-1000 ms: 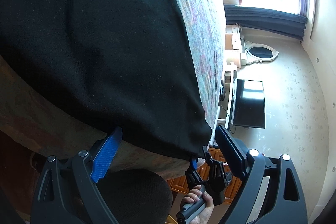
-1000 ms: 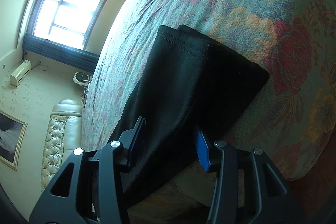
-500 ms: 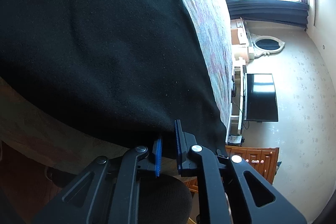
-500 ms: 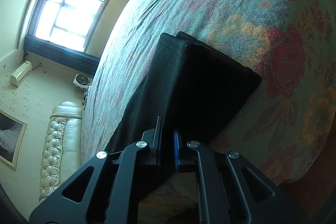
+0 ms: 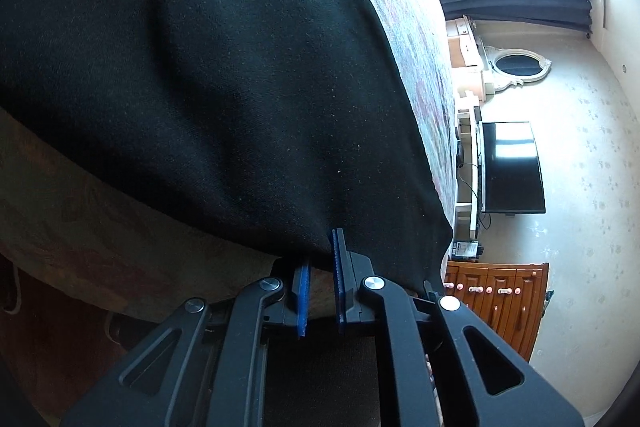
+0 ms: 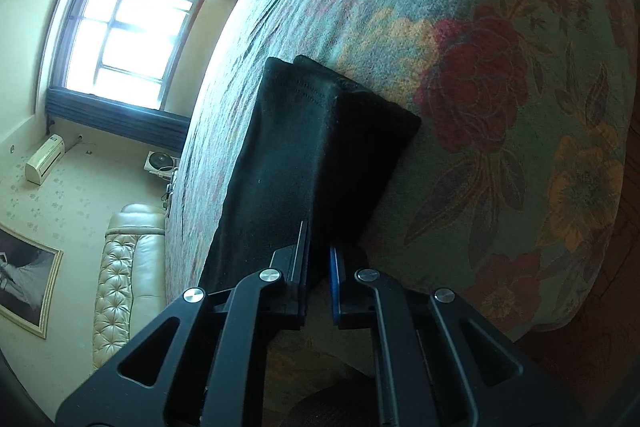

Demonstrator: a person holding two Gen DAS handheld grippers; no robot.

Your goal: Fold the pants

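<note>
The black pants [image 5: 208, 67] lie on a bed with a floral cover [image 6: 500, 87] and hang over its near edge. In the left wrist view the wide end fills most of the frame. My left gripper [image 5: 320, 259] is shut on the pants' lower edge, near its right corner. In the right wrist view the pants [image 6: 304, 143] show as a narrow doubled leg end with a stitched hem. My right gripper [image 6: 318, 251] is shut on the near edge of that leg end, lifting it a little off the bed.
The bed's edge runs just in front of both grippers. A TV [image 5: 512, 167] and wooden drawers [image 5: 496, 299] stand by the wall in the left view. A cream leather sofa [image 6: 128, 279] and a bright window [image 6: 132, 35] show in the right view.
Both grippers went from wide open to shut on the pants' near edge. The cloth is now pulled up slightly at both grips.
</note>
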